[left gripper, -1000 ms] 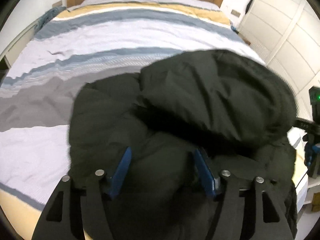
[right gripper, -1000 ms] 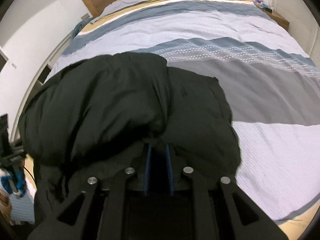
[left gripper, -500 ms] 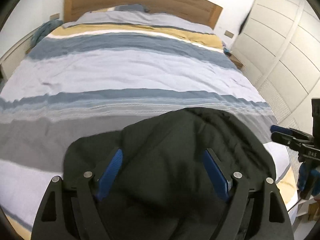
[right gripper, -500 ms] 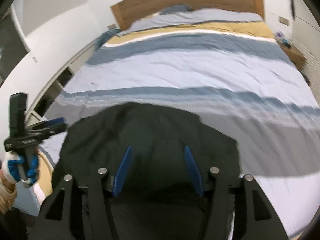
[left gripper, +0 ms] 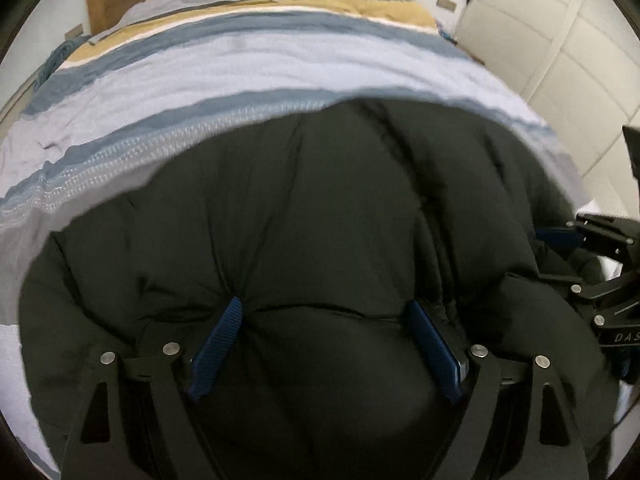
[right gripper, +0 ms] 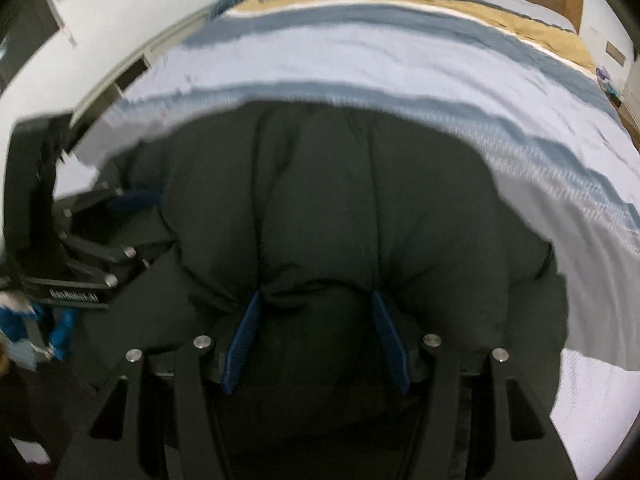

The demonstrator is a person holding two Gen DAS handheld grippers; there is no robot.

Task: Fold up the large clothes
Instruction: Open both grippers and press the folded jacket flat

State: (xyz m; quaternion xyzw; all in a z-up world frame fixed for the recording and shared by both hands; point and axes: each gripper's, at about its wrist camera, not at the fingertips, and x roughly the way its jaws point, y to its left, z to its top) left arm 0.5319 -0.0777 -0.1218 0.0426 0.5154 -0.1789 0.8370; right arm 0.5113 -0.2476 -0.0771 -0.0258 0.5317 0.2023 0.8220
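Note:
A bulky black padded jacket (left gripper: 312,216) lies bunched at the near end of the striped bed; it also fills the right wrist view (right gripper: 360,208). My left gripper (left gripper: 324,312) is open, its blue pads pressed into the puffy fabric on either side of a bulge. My right gripper (right gripper: 316,300) is open too, its pads pushed against the jacket. The right gripper shows at the right edge of the left wrist view (left gripper: 592,248), and the left gripper shows at the left edge of the right wrist view (right gripper: 100,232).
The bed's striped duvet (left gripper: 240,64) in lilac, blue and mustard stretches away to a wooden headboard (left gripper: 104,8). White wardrobe doors (left gripper: 560,52) stand to the right of the bed. A low white shelf (right gripper: 132,76) runs along its left side.
The right gripper has opened from shut. Both grippers dipped back down onto the jacket, which now fills much more of each view and looks flatter and spread wider.

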